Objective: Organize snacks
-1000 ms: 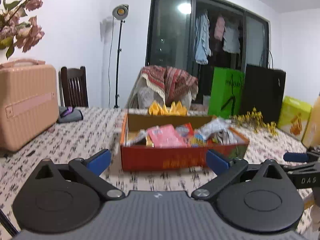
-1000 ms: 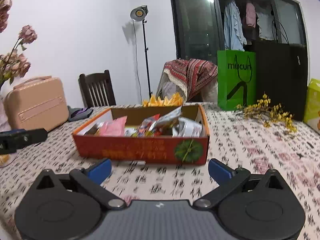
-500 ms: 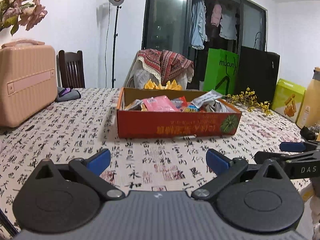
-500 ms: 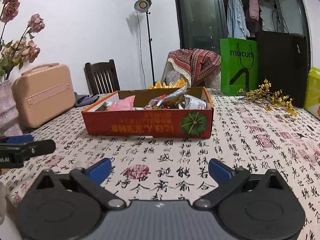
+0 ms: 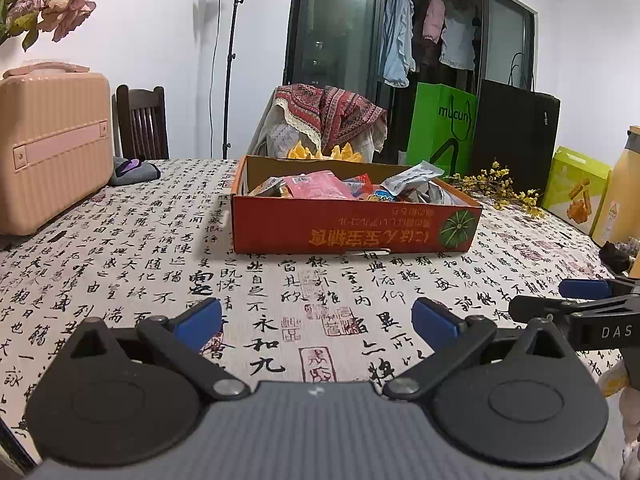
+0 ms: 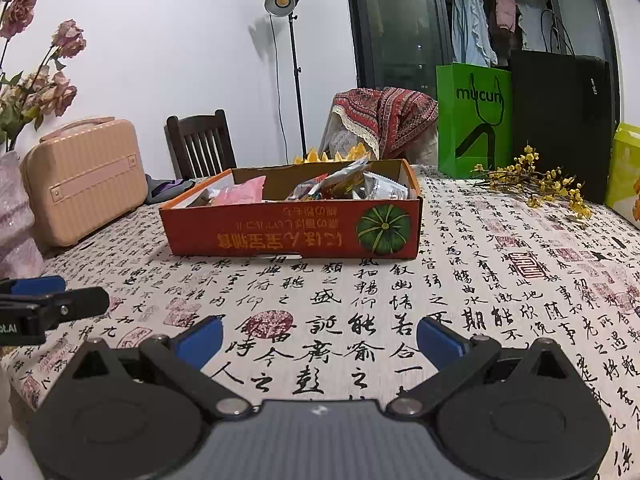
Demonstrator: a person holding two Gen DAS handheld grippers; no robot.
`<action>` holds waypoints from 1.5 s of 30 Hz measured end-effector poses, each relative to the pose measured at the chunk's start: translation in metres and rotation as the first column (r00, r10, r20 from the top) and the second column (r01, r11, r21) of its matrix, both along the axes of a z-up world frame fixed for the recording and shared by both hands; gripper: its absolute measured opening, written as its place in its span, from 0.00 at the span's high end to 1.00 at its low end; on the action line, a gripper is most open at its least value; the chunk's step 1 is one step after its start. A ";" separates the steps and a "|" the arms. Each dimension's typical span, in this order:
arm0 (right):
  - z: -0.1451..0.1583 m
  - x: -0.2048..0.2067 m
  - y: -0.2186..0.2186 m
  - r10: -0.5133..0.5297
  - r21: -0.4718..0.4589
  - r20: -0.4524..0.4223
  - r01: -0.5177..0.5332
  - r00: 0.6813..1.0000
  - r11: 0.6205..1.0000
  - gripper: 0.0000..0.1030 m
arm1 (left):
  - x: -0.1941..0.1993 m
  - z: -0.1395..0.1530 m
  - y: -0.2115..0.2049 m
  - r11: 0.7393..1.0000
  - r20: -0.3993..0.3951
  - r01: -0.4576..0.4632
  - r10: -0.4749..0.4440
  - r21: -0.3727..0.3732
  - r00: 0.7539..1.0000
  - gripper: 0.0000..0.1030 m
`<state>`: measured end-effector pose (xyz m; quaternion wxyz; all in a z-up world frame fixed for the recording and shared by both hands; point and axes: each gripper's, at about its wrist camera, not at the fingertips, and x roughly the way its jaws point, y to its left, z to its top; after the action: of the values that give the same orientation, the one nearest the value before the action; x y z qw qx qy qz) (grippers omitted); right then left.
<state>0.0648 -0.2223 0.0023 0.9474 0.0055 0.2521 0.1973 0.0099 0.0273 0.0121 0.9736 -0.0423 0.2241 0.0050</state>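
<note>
Snacks (image 5: 320, 188) sat heaped in the red cardboard box (image 5: 352, 228) straight ahead of both grippers, well apart from either set of fingertips, on the calligraphy-print tablecloth (image 5: 160, 240). They looked like light foil and plastic packets: thin, crinkly, probably slippery, with soft contents that would crush under a hard squeeze. The best hold, I judged, was a sealed edge or corner sticking above the box rim, such as the pink packet (image 6: 240, 194) or the silvery wrapper (image 5: 412, 176) standing proud on the right side. The box itself looked stiff enough to stay put while one packet was lifted out.

Left gripper (image 5: 316, 320) was spread wide, nothing between its blue pads, low over the cloth. Right gripper (image 6: 318, 336) was likewise spread and empty, its fingers aimed at the box front with the green pumpkin print (image 6: 383, 229). Each showed at the edge of the other's view, side by side.

Compared with a second ago, both grippers had backed away from the box: far more bare tablecloth lay ahead of the fingers, and the box sat farther off and higher in both views. The jaws' spread was unchanged, and the packets had not shifted.
</note>
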 end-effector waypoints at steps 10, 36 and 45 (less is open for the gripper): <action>0.000 0.000 0.000 0.000 0.000 0.000 0.000 1.000 1.000 0.00 | 0.000 -0.001 0.000 1.000 -0.001 0.000 0.000 -0.001 1.000 0.00; 0.000 0.000 0.000 0.000 0.000 -0.001 0.000 1.000 1.000 0.00 | 0.001 0.000 -0.003 1.000 -0.005 0.011 -0.011 -0.002 1.000 0.00; 0.000 0.000 0.000 0.000 0.000 -0.001 0.000 1.000 1.000 0.00 | 0.000 0.000 -0.003 1.000 -0.003 0.012 -0.012 -0.006 1.000 0.00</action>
<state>0.0652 -0.2222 0.0021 0.9472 0.0054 0.2527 0.1973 0.0104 0.0247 0.0119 0.9732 -0.0437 0.2259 -0.0016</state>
